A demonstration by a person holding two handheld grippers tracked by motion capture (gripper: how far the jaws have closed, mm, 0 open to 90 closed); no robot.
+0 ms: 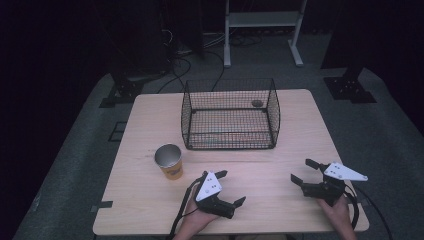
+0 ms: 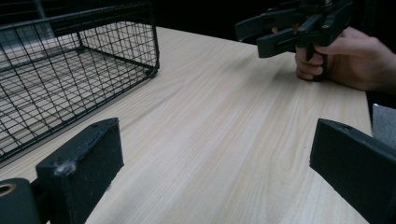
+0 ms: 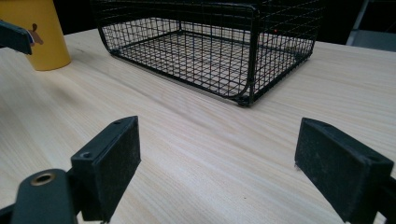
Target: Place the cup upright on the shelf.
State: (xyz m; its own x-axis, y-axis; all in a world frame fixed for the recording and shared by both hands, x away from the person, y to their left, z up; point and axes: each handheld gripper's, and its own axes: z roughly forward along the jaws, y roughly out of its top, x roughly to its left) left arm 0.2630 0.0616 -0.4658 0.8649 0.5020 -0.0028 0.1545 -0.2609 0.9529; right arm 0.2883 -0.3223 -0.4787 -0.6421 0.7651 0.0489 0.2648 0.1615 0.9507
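Both jaws of my left gripper (image 1: pixel 232 189) and right gripper (image 1: pixel 303 171) stand spread and empty over the table (image 1: pixel 150 200), while the yellow cup (image 1: pixel 169 161), left of the wire basket (image 1: pixel 230 114), looks light, slippery, best pinched across its rim.

Left tongs (image 2: pixel 212 163) wide apart over bare table (image 2: pixel 224 121), wire basket (image 2: pixel 70 70) left, right tongs (image 2: pixel 271 32) far off.

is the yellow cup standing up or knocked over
Upright: the yellow cup stands on its base on the table, with its open mouth facing up in the high view.
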